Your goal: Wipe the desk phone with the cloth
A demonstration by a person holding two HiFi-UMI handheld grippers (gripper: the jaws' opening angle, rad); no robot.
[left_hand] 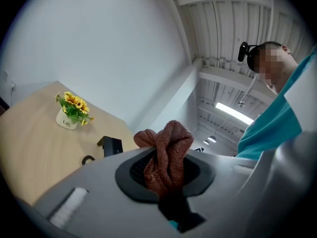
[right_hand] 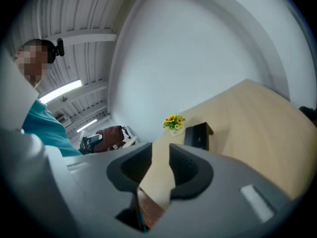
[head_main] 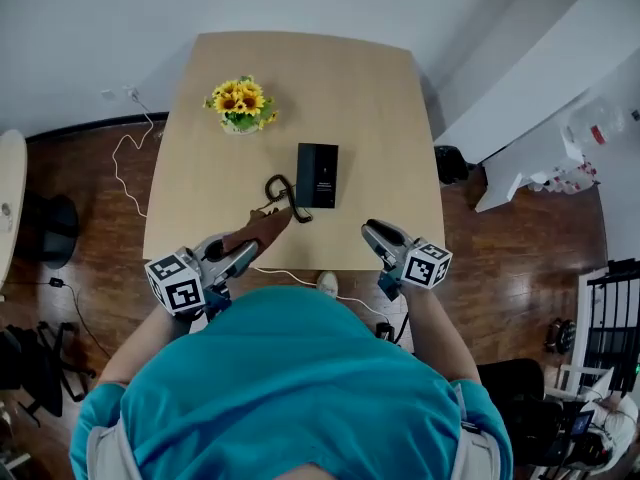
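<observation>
The black desk phone lies flat near the middle of the wooden table, its coiled cord at its left. My left gripper is shut on a reddish-brown cloth at the table's front edge, just left of the phone. In the left gripper view the cloth bunches up between the jaws, with the phone beyond. My right gripper hovers at the front edge, right of the phone. Its jaws stand apart with nothing between them; the phone lies ahead.
A white pot of sunflowers stands at the table's back left. A white cable trails over the wooden floor at the left. A black bin and white furniture sit to the right of the table.
</observation>
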